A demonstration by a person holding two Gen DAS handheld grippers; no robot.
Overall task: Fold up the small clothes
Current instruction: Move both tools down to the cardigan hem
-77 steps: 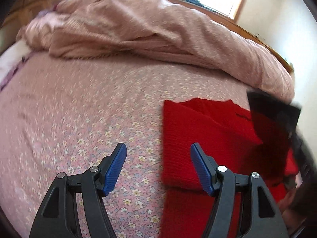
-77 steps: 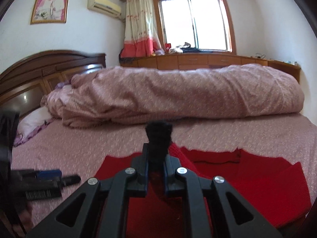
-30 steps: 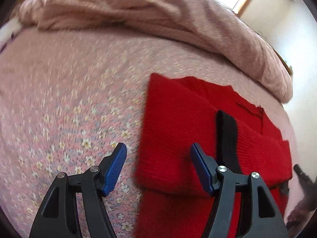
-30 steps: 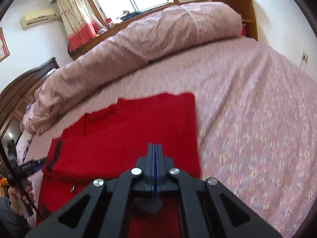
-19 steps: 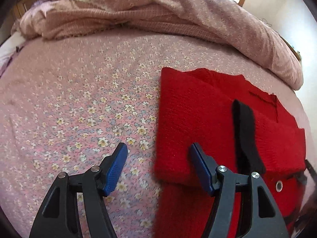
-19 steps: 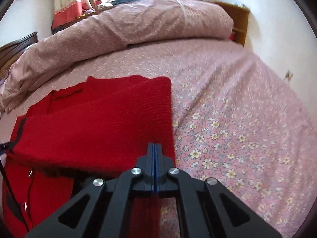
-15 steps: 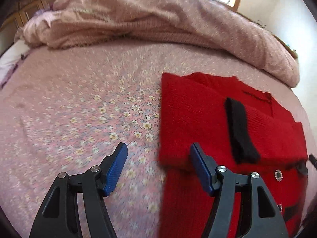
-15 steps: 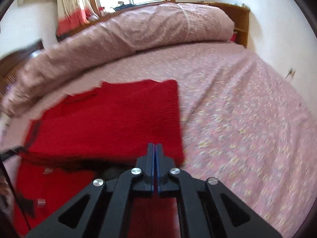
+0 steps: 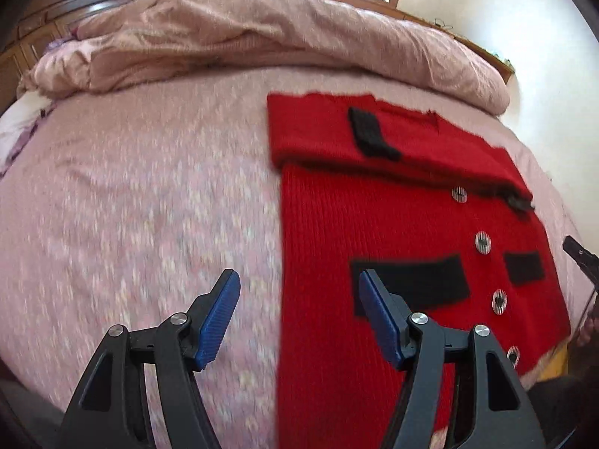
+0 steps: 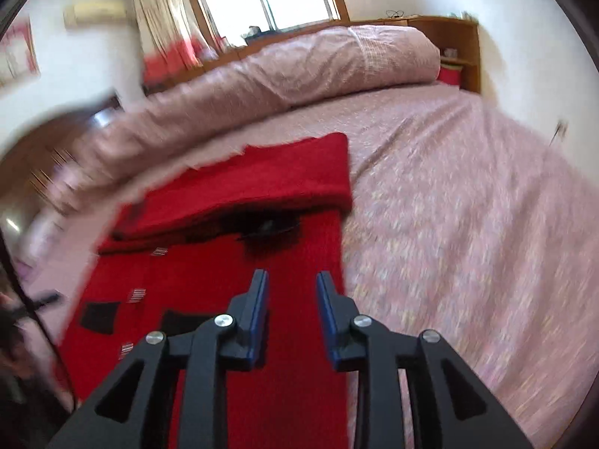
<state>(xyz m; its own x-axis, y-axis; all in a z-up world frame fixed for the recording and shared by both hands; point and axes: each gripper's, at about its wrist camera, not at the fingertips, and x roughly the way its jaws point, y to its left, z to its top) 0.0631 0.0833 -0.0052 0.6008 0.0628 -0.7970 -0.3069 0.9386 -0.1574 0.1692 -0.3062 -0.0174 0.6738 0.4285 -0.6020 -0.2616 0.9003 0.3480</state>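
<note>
Cardigan: the red cardigan [image 9: 393,224] lies flat on the flowered bed [image 9: 149,205], both sleeves now folded across its chest.
Right claw [image 10: 291,280]: shut a moment ago, its jaws have just been opening to a narrow gap, nothing between them.
Left claw [image 9: 295,280]: wide, empty, pulled back above the cardigan's edge.
Meaning: sleeve fold looks finished; the hem-to-collar fold likely remains.

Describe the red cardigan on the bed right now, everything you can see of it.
The red cardigan is a ribbed knit lying flat on the floral bedsheet, front up. Both sleeves are folded across the chest, one black cuff on top. Round striped buttons run down the front between two black pocket patches. Neither claw touches it.
</note>
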